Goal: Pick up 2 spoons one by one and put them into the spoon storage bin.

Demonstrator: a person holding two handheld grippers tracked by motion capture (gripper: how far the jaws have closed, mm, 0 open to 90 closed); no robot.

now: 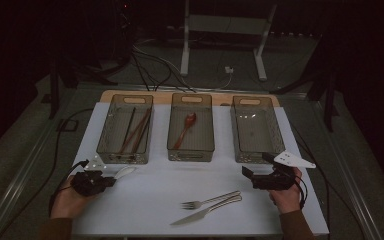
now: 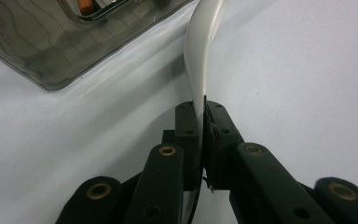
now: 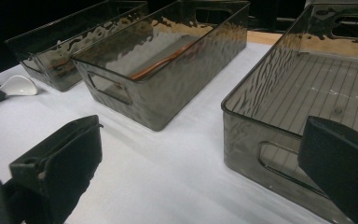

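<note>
Nearest to the camera, at the front edge of the white worktop (image 1: 145, 200), lie a fork (image 1: 210, 200) and a knife (image 1: 205, 212), side by side and well to the right of the left gripper (image 1: 111, 179), nearer to the right one.

The left gripper is clamped on the handle of a white spoon (image 2: 200, 56). In the left gripper view the two black jaws press together on the thin handle, and the spoon rises away in front of them. In the high view the bowl of the spoon points ahead and to the right of this gripper, just before the left bin (image 1: 125, 129), which already holds chopsticks (image 1: 136, 131). The middle bin (image 1: 191, 127), farther to the right, holds a reddish wooden spoon (image 1: 185, 129).

The right gripper (image 1: 257, 172) hovers with its jaws wide apart and nothing between them, directly in front of the right bin (image 1: 257, 130), which looks empty.

The risk, as I judge it, is in the grip. The jaws hold only the end of a smooth, curved handle, so the spoon can turn or slip out when it is lifted. The bin wall is also very close ahead, and the bowl could strike the rim if the lift is too low. A wrong bin is possible too, because the nearest one holds chopsticks, not spoons.
</note>
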